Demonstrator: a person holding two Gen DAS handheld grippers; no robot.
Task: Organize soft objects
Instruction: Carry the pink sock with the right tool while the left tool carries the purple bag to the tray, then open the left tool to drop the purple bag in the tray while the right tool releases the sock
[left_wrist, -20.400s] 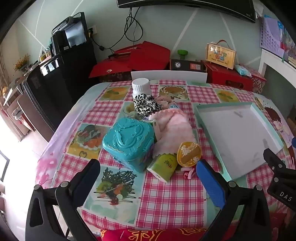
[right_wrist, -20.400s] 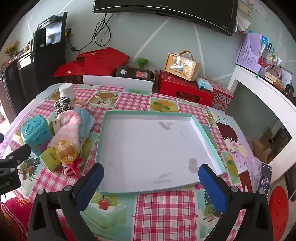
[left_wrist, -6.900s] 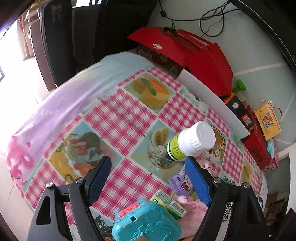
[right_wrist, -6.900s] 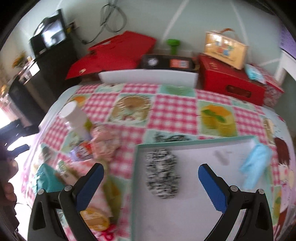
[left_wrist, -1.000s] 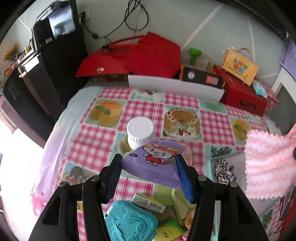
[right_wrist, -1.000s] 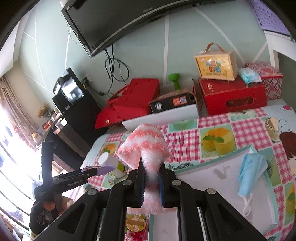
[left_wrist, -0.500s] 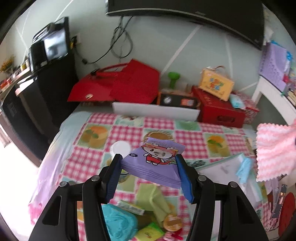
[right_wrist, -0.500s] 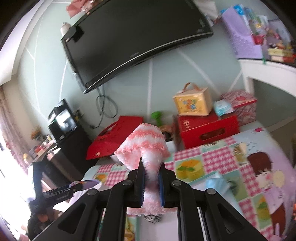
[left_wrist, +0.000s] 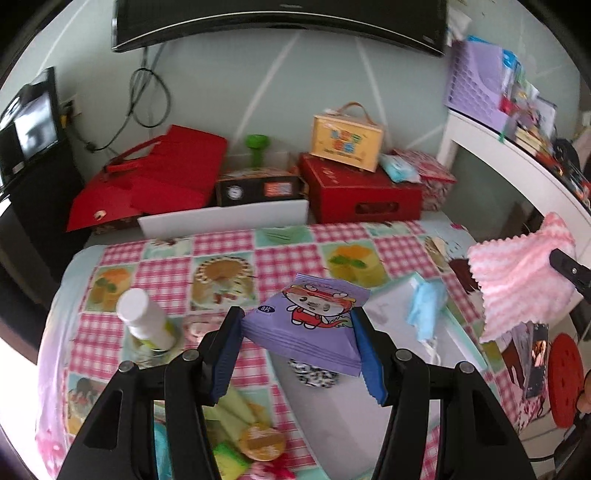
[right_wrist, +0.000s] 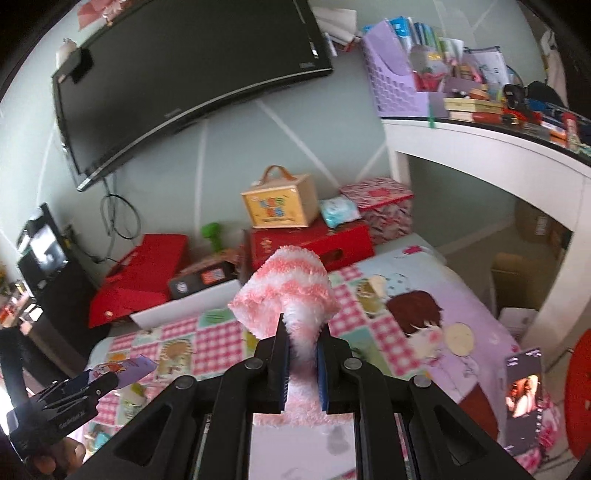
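My left gripper (left_wrist: 297, 328) is shut on a purple cartoon tissue pack (left_wrist: 310, 325) and holds it high above the table. My right gripper (right_wrist: 301, 341) is shut on a pink-and-white fluffy cloth (right_wrist: 288, 291), also held high; the cloth shows at the right edge of the left wrist view (left_wrist: 524, 280). The white tray with teal rim (left_wrist: 391, 306) lies on the table below. A blue face mask (left_wrist: 424, 310) and a black-and-white spotted scrunchie (left_wrist: 314, 374) lie in it. The left gripper with the pack shows in the right wrist view (right_wrist: 118, 373).
A white-capped bottle (left_wrist: 142, 319), a yellow-green packet (left_wrist: 236, 410), an orange round lid (left_wrist: 260, 441) and a teal box (left_wrist: 159, 454) sit on the checked tablecloth (left_wrist: 280, 258) left of the tray. Red boxes (left_wrist: 354, 188) stand behind the table. A white desk (right_wrist: 498, 147) is at right.
Both grippers have risen and swung right while keeping their loads. The left view now looks more over the tray. The right view has tilted up toward the wall and desk.
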